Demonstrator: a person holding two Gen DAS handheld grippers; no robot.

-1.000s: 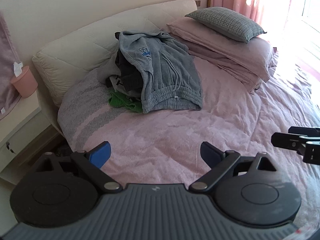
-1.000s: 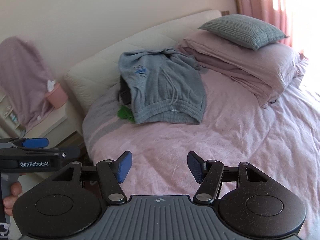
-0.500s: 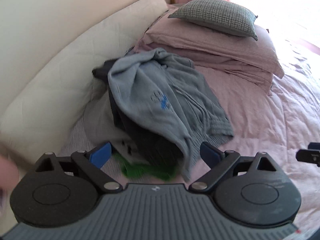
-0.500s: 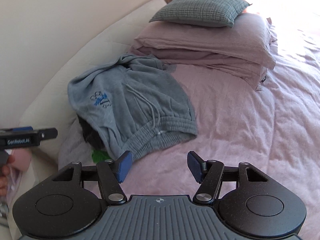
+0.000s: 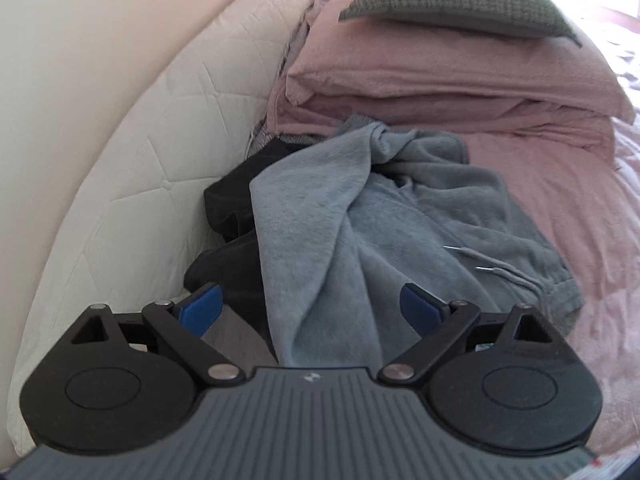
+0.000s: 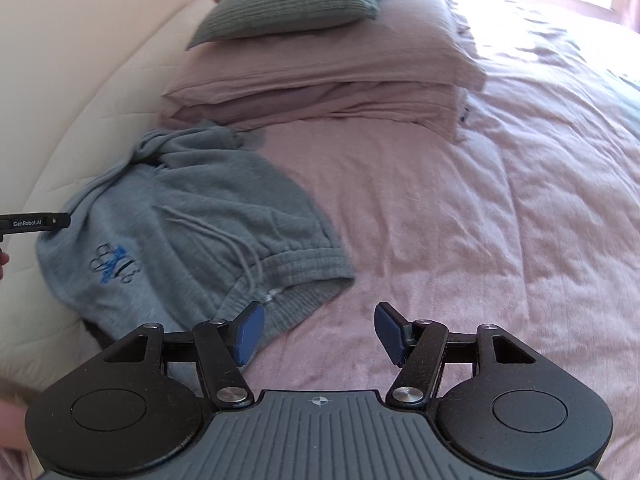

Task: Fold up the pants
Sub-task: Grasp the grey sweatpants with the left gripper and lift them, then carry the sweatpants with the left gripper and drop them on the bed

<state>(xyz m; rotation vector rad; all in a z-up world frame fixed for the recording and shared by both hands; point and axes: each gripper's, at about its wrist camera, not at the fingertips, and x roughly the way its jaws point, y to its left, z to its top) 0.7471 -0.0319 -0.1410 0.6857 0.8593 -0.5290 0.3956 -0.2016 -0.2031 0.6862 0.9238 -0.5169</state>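
Grey sweatpants (image 5: 360, 240) (image 6: 192, 236) with a drawstring and a blue logo lie crumpled on the pink bed, draped over dark clothes (image 5: 228, 216). My left gripper (image 5: 312, 312) hangs open just above the pants' near fold, nothing between its blue pads. My right gripper (image 6: 316, 334) is open too, over the pink cover beside the waistband (image 6: 296, 276), its left pad (image 6: 248, 332) close above the waistband's edge. The tip of the left gripper (image 6: 36, 222) shows at the left edge of the right wrist view, over the pants' far side.
A white padded headboard (image 5: 132, 168) runs along the left. Stacked pink pillows (image 6: 320, 72) topped by a grey-green cushion (image 6: 288, 0) lie beyond the pants. The pink bedcover (image 6: 480, 220) stretches to the right, brightly lit from a window.
Both grippers have moved closer to the pants and lower, and both views have rolled. The left one now hovers right over the clothes pile. Both jaws stay open.
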